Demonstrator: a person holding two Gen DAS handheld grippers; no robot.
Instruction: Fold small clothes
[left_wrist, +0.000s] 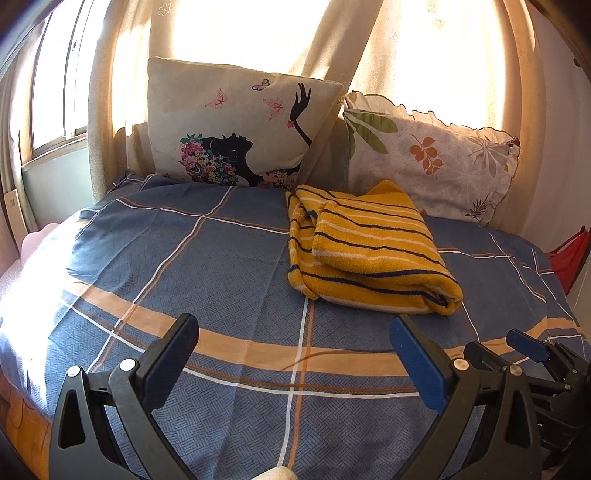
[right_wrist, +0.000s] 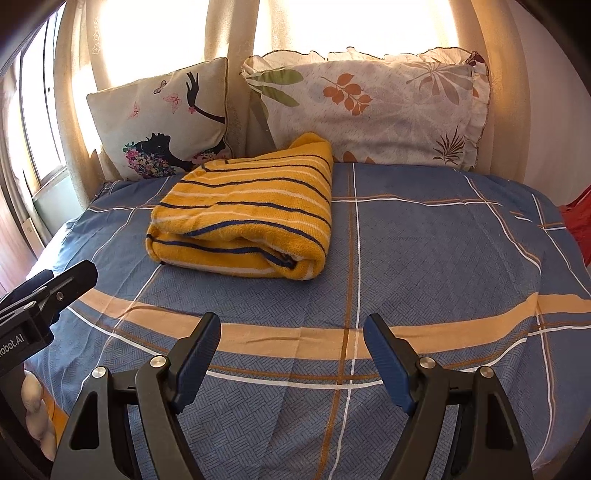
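Note:
A yellow garment with dark and white stripes (left_wrist: 365, 251) lies folded in a thick bundle on the blue checked bedsheet (left_wrist: 207, 258), near the pillows. It also shows in the right wrist view (right_wrist: 251, 214). My left gripper (left_wrist: 295, 328) is open and empty, held above the sheet in front of the garment. My right gripper (right_wrist: 291, 328) is open and empty, also short of the garment. The right gripper shows at the right edge of the left wrist view (left_wrist: 532, 350). The left gripper shows at the left edge of the right wrist view (right_wrist: 55, 288).
Two pillows lean against the curtained window: one with a woman's silhouette (left_wrist: 236, 125), one with a leaf print (left_wrist: 428, 158). A red object (left_wrist: 569, 258) sits past the bed's right edge. A window (left_wrist: 55, 92) is at the left.

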